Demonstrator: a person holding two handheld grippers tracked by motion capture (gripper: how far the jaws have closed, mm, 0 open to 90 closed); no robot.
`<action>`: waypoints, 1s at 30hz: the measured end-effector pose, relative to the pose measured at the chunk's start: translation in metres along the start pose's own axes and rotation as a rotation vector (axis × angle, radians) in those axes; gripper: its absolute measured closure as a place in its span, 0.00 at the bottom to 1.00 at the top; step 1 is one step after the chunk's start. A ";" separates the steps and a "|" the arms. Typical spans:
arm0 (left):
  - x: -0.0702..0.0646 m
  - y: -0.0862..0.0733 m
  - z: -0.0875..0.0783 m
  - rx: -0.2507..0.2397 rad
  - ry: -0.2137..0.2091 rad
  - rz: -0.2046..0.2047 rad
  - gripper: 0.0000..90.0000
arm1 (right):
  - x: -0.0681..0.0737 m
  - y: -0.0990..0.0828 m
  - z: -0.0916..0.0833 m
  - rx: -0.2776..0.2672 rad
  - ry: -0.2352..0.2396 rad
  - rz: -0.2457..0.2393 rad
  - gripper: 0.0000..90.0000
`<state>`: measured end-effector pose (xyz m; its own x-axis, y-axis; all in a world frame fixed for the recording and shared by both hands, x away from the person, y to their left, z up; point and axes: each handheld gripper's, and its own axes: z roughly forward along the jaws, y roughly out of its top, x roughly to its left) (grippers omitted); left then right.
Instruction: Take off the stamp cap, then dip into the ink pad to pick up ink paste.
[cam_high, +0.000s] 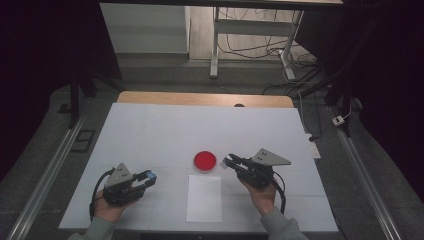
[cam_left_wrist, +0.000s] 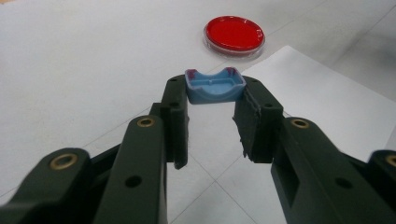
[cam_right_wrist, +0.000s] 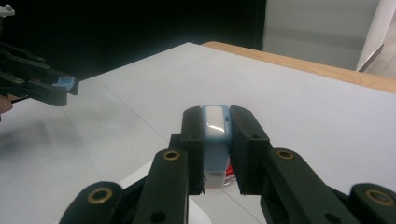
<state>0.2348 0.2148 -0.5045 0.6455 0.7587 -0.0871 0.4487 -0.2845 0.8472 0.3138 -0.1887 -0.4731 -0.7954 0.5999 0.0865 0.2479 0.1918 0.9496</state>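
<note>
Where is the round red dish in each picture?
High view: the red dish sits near the middle of the table, just left of the right gripper.
Left gripper view: the dish is at the top, beyond the blue cap.
Right gripper view: a red sliver peeks under the jaws.
Shared landmark: the white paper sheet beside the dish.

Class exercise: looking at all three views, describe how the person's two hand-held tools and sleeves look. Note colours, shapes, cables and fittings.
Both are black. The left tool and the right tool each carry a grey three-cornered plate on top and trail a black cable toward the wrist. In the gripper views, each has two blocky black jaws on linked arms, with brass-coloured pivot pins and small round holes. The sleeves are grey.
</note>
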 end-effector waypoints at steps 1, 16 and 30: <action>0.000 0.000 0.000 0.001 0.000 0.001 0.73 | 0.000 0.000 0.000 -0.001 0.000 0.000 0.84; 0.001 0.001 0.006 0.017 -0.014 0.011 0.73 | -0.002 0.004 0.005 0.005 0.007 -0.006 0.84; 0.004 0.002 0.008 0.022 -0.021 0.014 0.73 | 0.005 0.017 0.029 0.034 0.024 -0.037 0.84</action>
<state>0.2427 0.2125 -0.5073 0.6642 0.7426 -0.0865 0.4529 -0.3076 0.8368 0.3303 -0.1597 -0.4649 -0.8174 0.5729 0.0596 0.2365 0.2395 0.9416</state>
